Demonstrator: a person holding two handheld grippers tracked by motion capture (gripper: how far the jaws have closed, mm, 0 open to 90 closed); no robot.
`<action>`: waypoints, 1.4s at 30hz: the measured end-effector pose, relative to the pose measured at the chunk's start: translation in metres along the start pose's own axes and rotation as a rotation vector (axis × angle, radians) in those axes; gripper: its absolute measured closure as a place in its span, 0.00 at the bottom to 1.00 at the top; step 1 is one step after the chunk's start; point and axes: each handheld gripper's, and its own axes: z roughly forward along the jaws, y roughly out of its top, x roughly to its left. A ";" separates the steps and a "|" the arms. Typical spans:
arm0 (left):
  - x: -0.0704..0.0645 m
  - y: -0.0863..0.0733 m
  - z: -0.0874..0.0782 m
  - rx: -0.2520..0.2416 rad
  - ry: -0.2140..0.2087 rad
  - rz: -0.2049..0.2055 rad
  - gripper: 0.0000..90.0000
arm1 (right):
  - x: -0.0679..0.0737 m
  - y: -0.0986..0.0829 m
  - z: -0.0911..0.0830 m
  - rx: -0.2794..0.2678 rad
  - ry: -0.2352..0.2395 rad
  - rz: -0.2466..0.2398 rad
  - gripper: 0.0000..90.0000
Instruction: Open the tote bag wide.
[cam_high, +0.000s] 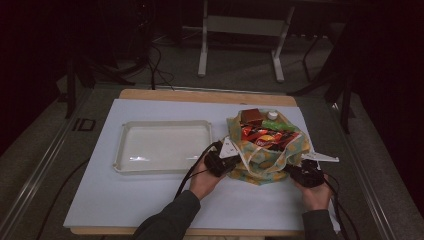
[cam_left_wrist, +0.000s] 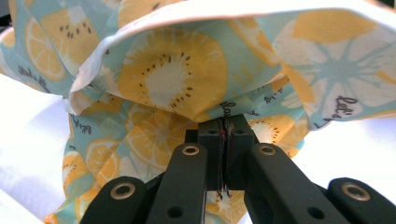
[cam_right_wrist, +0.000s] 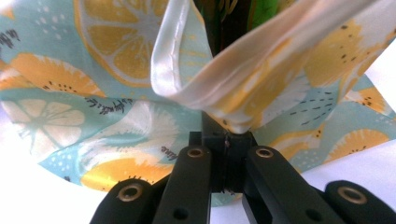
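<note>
I'm seeing my black grippers pinching a pale-blue bag (cam_high: 260, 162) patterned with yellow-orange citrus slices; tray (cam_high: 162, 145) looking cream.

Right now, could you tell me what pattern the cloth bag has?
Yellow citrus slices on pale blue cloth bag, clearest in the left gripper view.

My bag (cam_high: 265, 160) is hiding most snacks (cam_high: 265, 135); its print (cam_left_wrist: 168, 74) is running off my left gripper view's edges.
</note>
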 end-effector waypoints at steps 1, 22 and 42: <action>0.000 0.000 0.001 0.006 0.002 0.001 0.97 | -0.001 0.000 -0.002 -0.008 0.009 -0.003 1.00; 0.010 -0.011 0.006 0.037 0.042 -0.035 0.98 | 0.008 0.016 -0.044 -0.090 0.007 -0.050 0.36; 0.013 -0.010 0.002 0.008 0.014 -0.071 0.98 | -0.004 0.002 -0.027 -0.030 -0.011 -0.077 1.00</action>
